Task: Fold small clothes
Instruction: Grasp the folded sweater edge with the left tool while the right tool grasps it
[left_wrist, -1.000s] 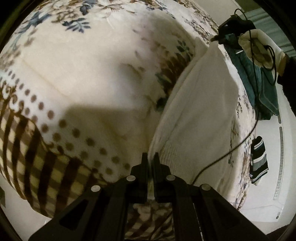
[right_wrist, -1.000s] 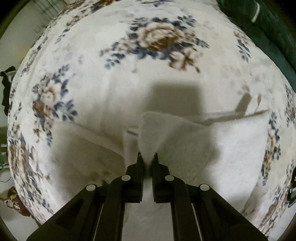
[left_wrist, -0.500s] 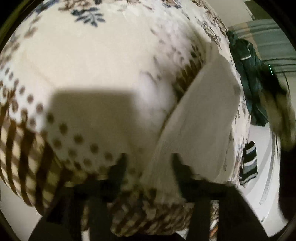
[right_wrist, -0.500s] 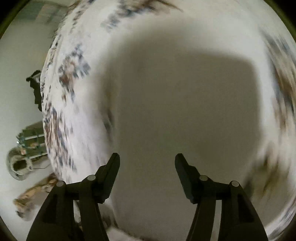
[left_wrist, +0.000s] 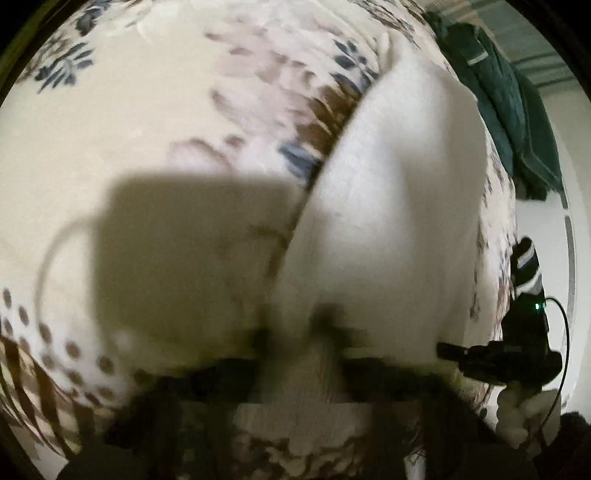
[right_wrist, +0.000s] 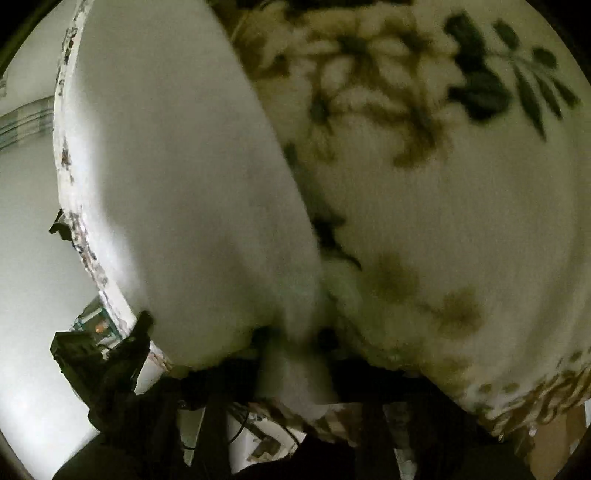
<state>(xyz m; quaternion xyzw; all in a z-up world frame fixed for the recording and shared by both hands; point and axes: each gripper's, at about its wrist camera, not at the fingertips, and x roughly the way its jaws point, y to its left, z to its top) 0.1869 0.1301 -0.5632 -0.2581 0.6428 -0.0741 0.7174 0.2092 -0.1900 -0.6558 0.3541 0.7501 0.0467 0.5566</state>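
A white knit garment (left_wrist: 388, 206) lies folded into a long strip on the floral bed cover (left_wrist: 147, 122). My left gripper (left_wrist: 299, 332) is low over its near ribbed end, with the cloth between the blurred fingers (left_wrist: 332, 325); the gap looks narrow. In the right wrist view the same white garment (right_wrist: 177, 177) fills the left half, and my right gripper (right_wrist: 295, 339) sits at its near edge with cloth between its fingers. Both views are motion-blurred. The right gripper also shows in the left wrist view (left_wrist: 517, 358) at the lower right.
A dark green garment (left_wrist: 517, 122) lies at the bed's far right edge. A striped black-and-white sock (left_wrist: 526, 266) lies on the floor beside the bed. The bed edge (right_wrist: 70, 192) and floor are at the left of the right wrist view.
Both grippers let go of the white garment, opened wide, and moved to its near end. Now their fingers are closing in on the cloth there.
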